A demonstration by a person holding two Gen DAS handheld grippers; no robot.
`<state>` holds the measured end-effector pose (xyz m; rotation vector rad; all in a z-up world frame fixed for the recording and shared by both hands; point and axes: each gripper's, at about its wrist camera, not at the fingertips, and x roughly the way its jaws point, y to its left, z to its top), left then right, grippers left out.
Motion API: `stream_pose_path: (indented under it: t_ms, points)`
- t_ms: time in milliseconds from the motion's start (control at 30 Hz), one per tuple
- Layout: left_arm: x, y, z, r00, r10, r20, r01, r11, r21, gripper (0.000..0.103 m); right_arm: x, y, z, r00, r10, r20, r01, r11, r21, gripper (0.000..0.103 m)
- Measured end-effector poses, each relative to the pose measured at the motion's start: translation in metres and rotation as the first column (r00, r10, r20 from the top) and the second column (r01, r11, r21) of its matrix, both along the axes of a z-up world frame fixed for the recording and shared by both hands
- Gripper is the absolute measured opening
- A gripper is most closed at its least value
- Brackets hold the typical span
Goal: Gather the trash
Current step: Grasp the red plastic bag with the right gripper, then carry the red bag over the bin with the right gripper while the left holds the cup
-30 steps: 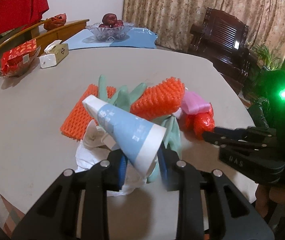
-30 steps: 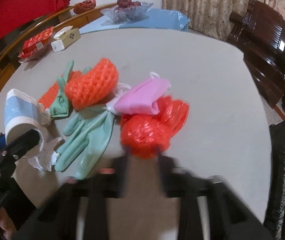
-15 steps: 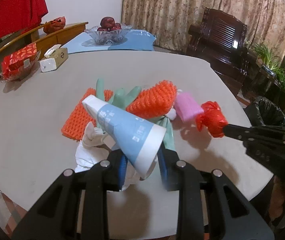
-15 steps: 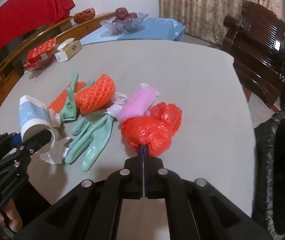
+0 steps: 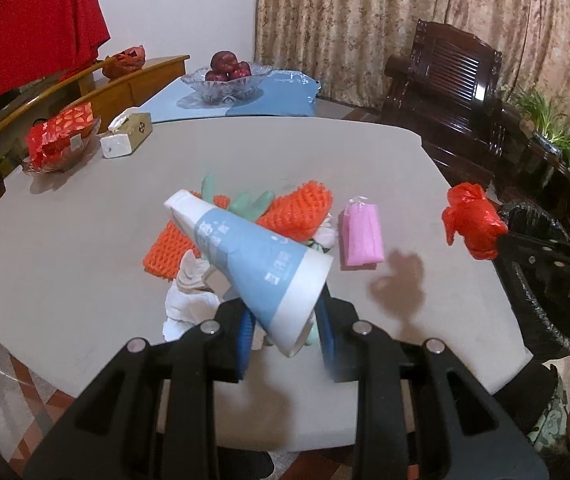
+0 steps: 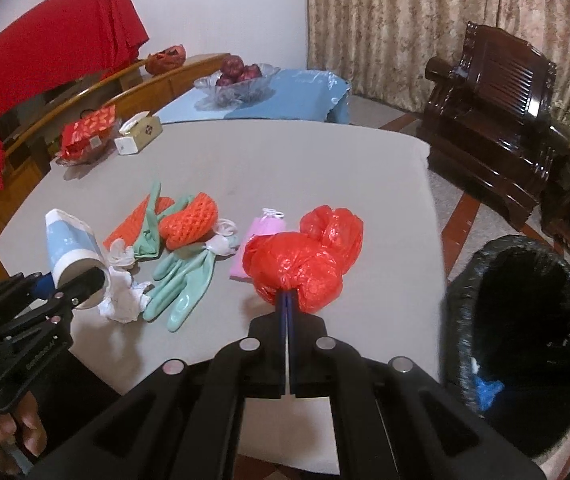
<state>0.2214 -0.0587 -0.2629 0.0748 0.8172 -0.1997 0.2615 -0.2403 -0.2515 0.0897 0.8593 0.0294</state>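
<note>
My left gripper (image 5: 285, 334) is shut on a blue-and-white paper cup (image 5: 253, 264), held above the table's near edge; it also shows in the right wrist view (image 6: 71, 246). My right gripper (image 6: 287, 306) is shut on a crumpled red plastic bag (image 6: 305, 256), lifted above the table and left of the black-lined trash bin (image 6: 525, 320). On the grey table (image 6: 325, 160) lie orange foam nets (image 6: 191, 220), green rubber gloves (image 6: 181, 284), a pink pouch (image 5: 361, 232) and white tissue (image 6: 123, 296).
At the table's far side stand a tissue box (image 5: 127, 136), a red packet in a dish (image 5: 61, 140) and a glass fruit bowl (image 5: 229, 80) on a blue mat. Dark wooden chairs (image 6: 497, 120) stand to the right. The bin sits on the floor beside the table's right edge.
My right gripper shut on the red bag, lifted it off the table and carried it right toward the bin. My left gripper kept hold of the cup and rose slightly.
</note>
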Motion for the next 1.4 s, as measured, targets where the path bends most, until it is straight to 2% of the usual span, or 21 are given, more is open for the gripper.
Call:
stream_pose_path:
  t_ms: [300, 700, 1133, 1400]
  points:
    - [-0.025, -0.049, 0.016, 0.999, -0.045, -0.005, 0.045, 0.999, 0.008, 0.026, -0.029, -0.036, 0.015, 0.999, -0.049, 0.016, 0.049, 0.999, 0.001, 0.001]
    - [-0.046, -0.162, 0.018, 0.989, -0.147, -0.030, 0.147, 0.989, 0.024, 0.026, -0.074, -0.129, 0.019, 0.986, -0.166, 0.011, 0.167, 0.986, -0.029, 0.001]
    - [-0.055, -0.282, -0.001, 0.963, -0.252, -0.089, 0.255, 0.967, 0.013, 0.026, -0.103, -0.227, 0.000, 0.958, -0.283, -0.032, 0.282, 0.959, -0.036, 0.001]
    - [-0.049, -0.344, -0.026, 0.954, -0.258, -0.154, 0.263, 0.965, 0.015, 0.026, -0.106, -0.287, -0.034, 0.933, -0.348, -0.092, 0.345, 0.937, -0.048, 0.001]
